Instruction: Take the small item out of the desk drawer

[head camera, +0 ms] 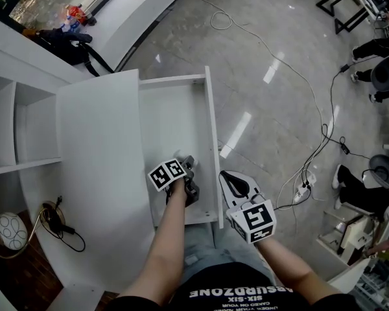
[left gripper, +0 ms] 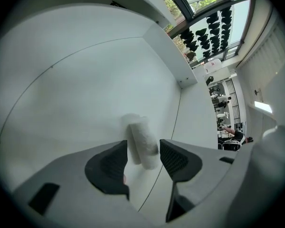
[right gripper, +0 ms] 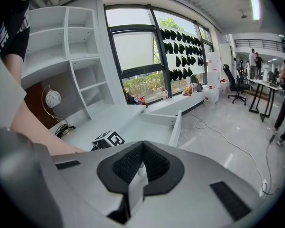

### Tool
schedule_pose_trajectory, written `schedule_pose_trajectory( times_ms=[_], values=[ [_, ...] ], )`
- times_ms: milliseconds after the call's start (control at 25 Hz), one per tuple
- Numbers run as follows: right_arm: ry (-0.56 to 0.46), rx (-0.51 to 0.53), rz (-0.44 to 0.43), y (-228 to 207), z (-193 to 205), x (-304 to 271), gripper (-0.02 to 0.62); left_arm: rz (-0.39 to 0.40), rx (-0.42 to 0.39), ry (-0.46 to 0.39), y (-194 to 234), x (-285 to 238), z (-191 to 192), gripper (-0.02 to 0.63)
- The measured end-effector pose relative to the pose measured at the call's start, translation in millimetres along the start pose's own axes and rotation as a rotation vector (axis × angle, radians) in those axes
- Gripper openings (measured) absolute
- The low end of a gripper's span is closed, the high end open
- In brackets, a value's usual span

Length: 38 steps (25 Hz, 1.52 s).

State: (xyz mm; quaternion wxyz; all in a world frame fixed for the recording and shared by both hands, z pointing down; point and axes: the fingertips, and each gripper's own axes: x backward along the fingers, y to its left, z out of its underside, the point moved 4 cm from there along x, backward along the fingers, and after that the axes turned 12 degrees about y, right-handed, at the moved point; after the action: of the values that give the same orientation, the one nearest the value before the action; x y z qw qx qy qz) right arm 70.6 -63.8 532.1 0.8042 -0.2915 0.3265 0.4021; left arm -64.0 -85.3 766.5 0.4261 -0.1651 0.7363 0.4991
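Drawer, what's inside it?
A small white roll lies on the drawer's bare white floor, between the left gripper's open jaws. In the head view that gripper covers the roll and the floor beneath it.

There is 1 drawer [head camera: 172, 115], 1 small white roll [left gripper: 140, 132], 1 left tool [left gripper: 143, 150] and 1 right tool [right gripper: 142, 151].

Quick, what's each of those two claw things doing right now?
Left gripper: open, jaws either side of a white roll.
Right gripper: shut, empty.
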Motion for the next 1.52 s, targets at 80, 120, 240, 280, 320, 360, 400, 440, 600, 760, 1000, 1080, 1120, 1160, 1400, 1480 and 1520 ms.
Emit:
schedule_pose_trajectory(
  times_ms=[80, 120, 240, 280, 320, 360, 400, 440, 600, 760, 1000, 1080, 1120, 1160, 1400, 1480, 1520],
  values=[
    [0.001, -0.004, 0.002, 0, 1, 0, -0.002, -0.01, -0.004, 0.0, 1, 0, 1, 0.207],
    [0.001, -0.005, 0.003, 0, 1, 0, -0.002, -0.015, -0.008, 0.002, 1, 0, 1, 0.204],
    [0.003, -0.004, 0.005, -1, 1, -1, -0.002, -0.023, -0.019, 0.012, 1, 0, 1, 0.199],
    [0.004, -0.004, 0.007, -1, 1, -2, -0.002, -0.024, -0.023, 0.018, 1, 0, 0, 0.199],
    [0.004, -0.003, 0.009, -1, 1, -2, -0.002, -0.023, -0.027, 0.025, 1, 0, 0, 0.198],
    [0.005, -0.004, 0.01, -1, 1, -2, -0.002, -0.022, -0.03, 0.031, 1, 0, 0, 0.198],
    [0.005, -0.005, 0.01, -1, 1, -3, -0.002, -0.019, -0.031, 0.037, 2, 0, 1, 0.196],
    [0.006, -0.006, 0.011, -1, 1, -3, -0.002, -0.015, -0.033, 0.041, 2, 0, 1, 0.193],
    [0.01, -0.004, 0.015, 0, 0, -4, -0.002, -0.01, -0.068, 0.036, -1, 2, -1, 0.15],
    [0.005, -0.003, 0.017, 1, 1, -4, -0.002, -0.019, -0.087, 0.028, -1, 3, -1, 0.141],
    [0.007, -0.002, 0.021, 1, 0, -2, -0.002, -0.03, -0.094, 0.02, 0, 9, -4, 0.133],
    [0.008, -0.003, 0.022, 1, 0, -1, -0.002, -0.038, -0.11, 0.02, 0, 12, -3, 0.132],
    [0.007, -0.004, 0.022, 2, 0, 0, -0.002, -0.043, -0.121, 0.02, -1, 14, -3, 0.132],
    [0.005, -0.004, 0.022, 2, 0, 1, -0.002, -0.046, -0.131, 0.021, -1, 15, -2, 0.132],
    [-0.016, 0.003, 0.017, 7, -5, 6, -0.002, -0.041, -0.141, 0.004, -4, 27, 0, 0.132],
    [-0.022, 0.006, 0.013, 10, -6, 9, -0.002, -0.04, -0.142, 0.0, -4, 31, 1, 0.132],
    [-0.023, 0.008, 0.013, 12, -7, 10, -0.002, -0.039, -0.143, -0.002, -4, 34, 1, 0.132]
  ],
)
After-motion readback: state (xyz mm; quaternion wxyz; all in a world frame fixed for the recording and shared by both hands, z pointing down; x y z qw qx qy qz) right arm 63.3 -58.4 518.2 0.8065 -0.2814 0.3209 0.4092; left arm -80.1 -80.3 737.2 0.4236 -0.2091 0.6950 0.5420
